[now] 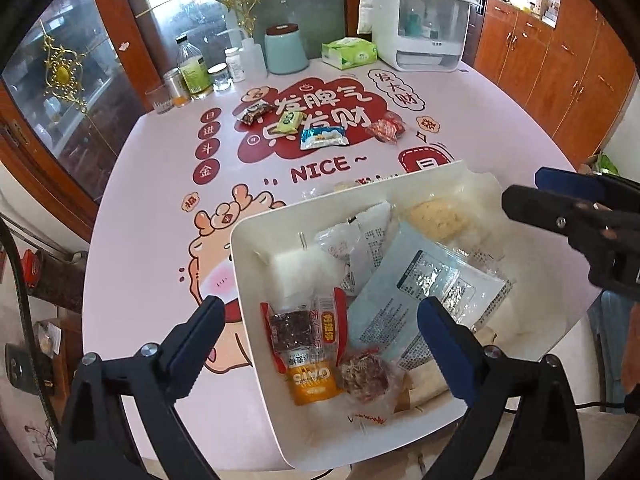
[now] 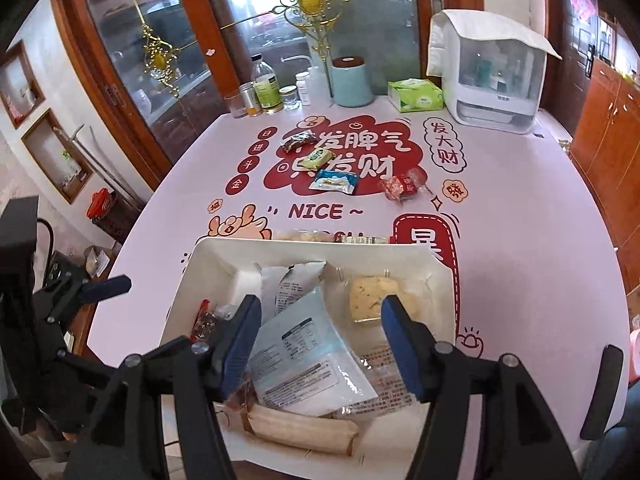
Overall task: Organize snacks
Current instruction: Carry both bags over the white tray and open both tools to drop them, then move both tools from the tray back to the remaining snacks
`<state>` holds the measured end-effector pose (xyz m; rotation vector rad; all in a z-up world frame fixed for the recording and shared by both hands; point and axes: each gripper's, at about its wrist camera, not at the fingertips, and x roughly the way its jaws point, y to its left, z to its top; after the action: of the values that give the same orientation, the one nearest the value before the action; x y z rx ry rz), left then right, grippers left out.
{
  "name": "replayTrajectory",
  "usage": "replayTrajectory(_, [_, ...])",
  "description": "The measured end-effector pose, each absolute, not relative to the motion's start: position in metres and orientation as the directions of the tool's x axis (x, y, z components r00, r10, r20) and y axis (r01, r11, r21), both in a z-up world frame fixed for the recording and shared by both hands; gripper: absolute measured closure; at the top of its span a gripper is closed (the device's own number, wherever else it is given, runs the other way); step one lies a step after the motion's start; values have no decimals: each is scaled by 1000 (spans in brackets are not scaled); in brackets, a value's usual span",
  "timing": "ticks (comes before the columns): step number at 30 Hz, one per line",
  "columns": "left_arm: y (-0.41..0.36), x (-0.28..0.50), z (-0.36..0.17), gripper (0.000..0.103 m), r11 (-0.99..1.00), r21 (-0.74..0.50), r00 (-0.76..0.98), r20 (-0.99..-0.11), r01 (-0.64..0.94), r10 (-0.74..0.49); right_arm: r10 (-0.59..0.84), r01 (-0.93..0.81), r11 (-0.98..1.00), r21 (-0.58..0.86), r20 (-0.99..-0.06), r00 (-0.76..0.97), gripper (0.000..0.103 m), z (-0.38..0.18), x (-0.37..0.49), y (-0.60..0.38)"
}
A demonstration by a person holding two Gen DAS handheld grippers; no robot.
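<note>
A white tray point(image 1: 248, 248) at the table's near edge holds several snacks: a red packet with a dark bar point(image 1: 298, 324), an orange oat packet point(image 1: 312, 380), a light blue packet point(image 1: 404, 292) and a yellow cake point(image 1: 434, 216). My left gripper point(image 1: 320, 312) hangs wide open over the tray's near left corner, touching nothing. My right gripper point(image 2: 320, 308) is open over the light blue packet point(image 2: 304, 352), which lies flat in the tray point(image 2: 188, 280) beside a brown wrapped roll point(image 2: 304, 432). Farther out on the table lie a dark red packet point(image 1: 256, 113), a green one point(image 1: 291, 120), a blue-white one point(image 1: 323, 139) and a red one point(image 1: 386, 130).
Bottles and jars point(image 1: 192, 72), a teal canister point(image 1: 285, 50), a green tissue pack point(image 1: 349, 53) and a white appliance point(image 1: 420, 24) line the table's far edge. More packets point(image 2: 312, 236) lie half hidden just behind the tray. Glass doors and wooden cabinets surround the table.
</note>
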<state>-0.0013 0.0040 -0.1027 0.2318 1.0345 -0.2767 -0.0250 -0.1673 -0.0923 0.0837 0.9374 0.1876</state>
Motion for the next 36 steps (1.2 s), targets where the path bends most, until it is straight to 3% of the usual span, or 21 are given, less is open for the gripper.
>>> replayTrajectory(36, [-14, 5, -96, 7, 927, 150, 537, -841, 344, -63, 189, -162, 980, 119, -814, 550, 40, -103, -14, -166])
